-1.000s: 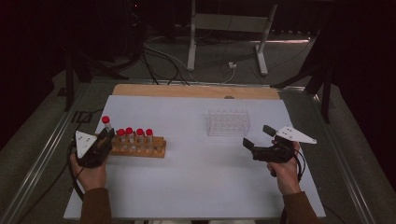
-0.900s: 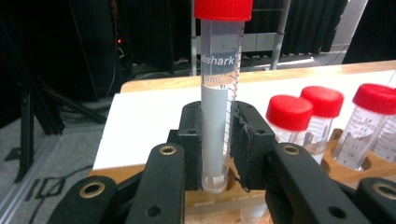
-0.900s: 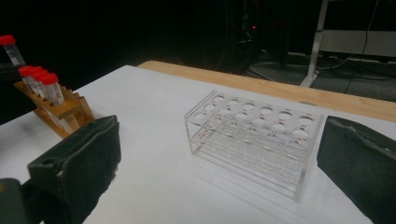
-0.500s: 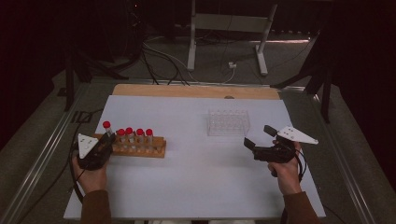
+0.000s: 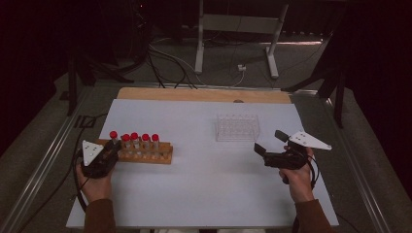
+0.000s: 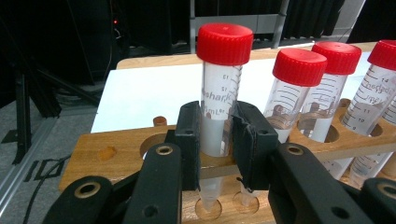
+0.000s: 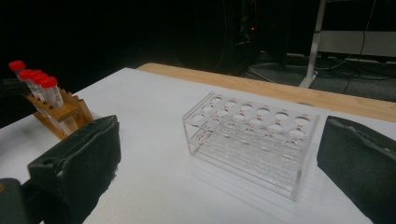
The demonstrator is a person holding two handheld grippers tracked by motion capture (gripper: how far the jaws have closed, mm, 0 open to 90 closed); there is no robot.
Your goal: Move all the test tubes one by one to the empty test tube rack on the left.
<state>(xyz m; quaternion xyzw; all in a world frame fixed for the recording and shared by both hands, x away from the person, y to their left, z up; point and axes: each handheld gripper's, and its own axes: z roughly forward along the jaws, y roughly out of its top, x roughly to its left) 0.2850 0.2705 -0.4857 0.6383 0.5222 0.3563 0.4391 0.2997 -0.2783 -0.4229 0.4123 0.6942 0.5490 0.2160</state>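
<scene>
A wooden rack (image 5: 154, 158) at the table's left holds several red-capped tubes (image 5: 141, 140). My left gripper (image 5: 114, 147) is shut on the leftmost tube (image 5: 113, 135). In the left gripper view the pads (image 6: 189, 135) press the clear tube (image 6: 219, 93) on both sides; the jaws have just eased open a little with the tube still between them. Its cap stands higher than its neighbours (image 6: 299, 79), and its tip reaches into the rack (image 6: 116, 154). My right gripper (image 5: 270, 141) hovers open and holds nothing, just in front of an empty clear plastic rack (image 5: 237, 128).
In the right gripper view, the clear rack (image 7: 252, 140) lies between the wide jaws of my right gripper (image 7: 224, 154), with the wooden rack (image 7: 70, 109) far left. A wooden strip (image 5: 204, 94) borders the white table's far edge. Beyond it, cables and stand legs cross the floor.
The left gripper has come down a little with the leftmost tube, whose red cap now sits lower and closer to the other caps. The right gripper has stayed in place.
</scene>
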